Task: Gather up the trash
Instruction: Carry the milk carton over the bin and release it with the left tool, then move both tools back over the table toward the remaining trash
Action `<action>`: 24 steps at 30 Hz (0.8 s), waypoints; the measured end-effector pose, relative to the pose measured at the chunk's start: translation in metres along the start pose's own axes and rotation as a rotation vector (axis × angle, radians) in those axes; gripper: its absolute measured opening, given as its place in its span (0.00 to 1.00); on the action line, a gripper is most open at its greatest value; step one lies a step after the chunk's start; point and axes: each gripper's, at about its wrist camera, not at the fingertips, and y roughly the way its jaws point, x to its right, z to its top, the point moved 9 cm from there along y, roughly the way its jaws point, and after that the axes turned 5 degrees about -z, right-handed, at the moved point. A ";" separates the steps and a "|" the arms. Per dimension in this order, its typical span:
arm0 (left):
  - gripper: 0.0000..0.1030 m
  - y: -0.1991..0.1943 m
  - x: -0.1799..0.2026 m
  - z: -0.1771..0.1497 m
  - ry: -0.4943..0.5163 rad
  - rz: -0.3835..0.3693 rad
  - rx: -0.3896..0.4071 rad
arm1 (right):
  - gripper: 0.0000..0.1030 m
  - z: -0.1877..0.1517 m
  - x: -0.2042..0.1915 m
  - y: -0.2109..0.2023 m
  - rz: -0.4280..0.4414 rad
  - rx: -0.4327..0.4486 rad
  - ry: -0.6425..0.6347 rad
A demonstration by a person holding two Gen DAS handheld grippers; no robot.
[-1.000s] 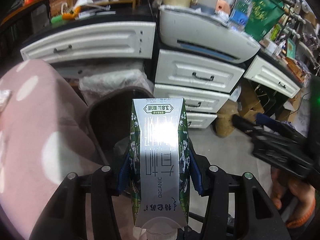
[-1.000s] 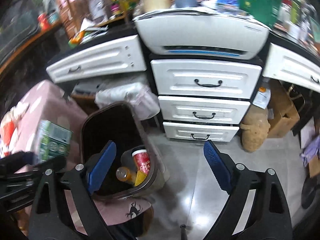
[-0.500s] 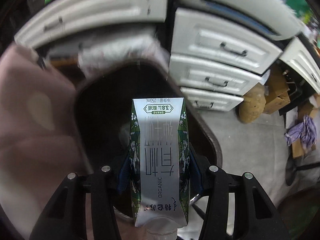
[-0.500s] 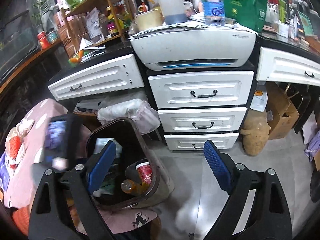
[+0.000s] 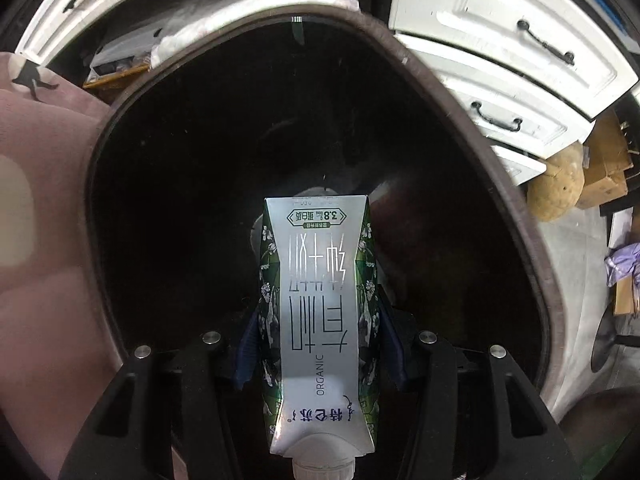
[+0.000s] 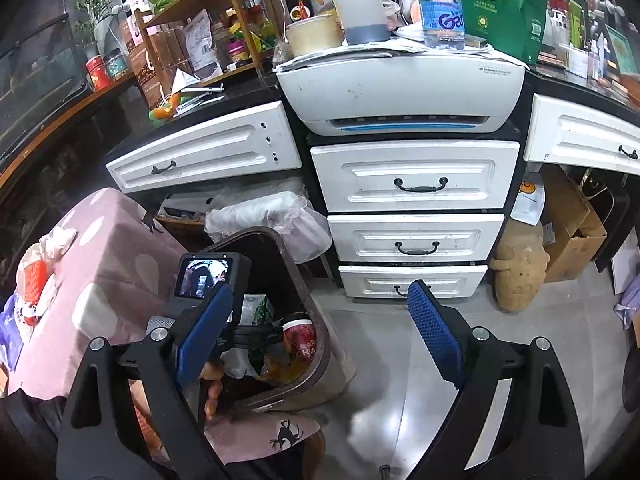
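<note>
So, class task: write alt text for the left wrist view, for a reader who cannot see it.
The left hand-held gripper clamps a silver and green milk carton directly over the dark open mouth of a trash bin. White drawers with black handles stand beyond the bin, and a pink spotted cloth lies at left.

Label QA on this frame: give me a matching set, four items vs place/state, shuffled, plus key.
1. milk carton
2. right gripper
3. water bottle
4. red paper cup

A. on top of the printer
B. lying in the trash bin
C. clamped in the left gripper, over the bin opening
D. open, nothing between its pads

Pairs: 1-C, 2-D, 3-A, 4-B
</note>
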 end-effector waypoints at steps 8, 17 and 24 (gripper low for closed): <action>0.68 -0.003 0.002 0.006 -0.028 -0.010 0.025 | 0.86 0.001 0.000 -0.001 -0.002 0.013 0.001; 0.74 -0.063 0.023 0.015 -0.033 -0.063 0.147 | 0.86 0.013 0.010 -0.017 -0.027 0.098 0.029; 0.81 -0.142 0.030 0.010 -0.003 -0.091 0.294 | 0.87 0.033 0.035 -0.039 -0.062 0.177 0.084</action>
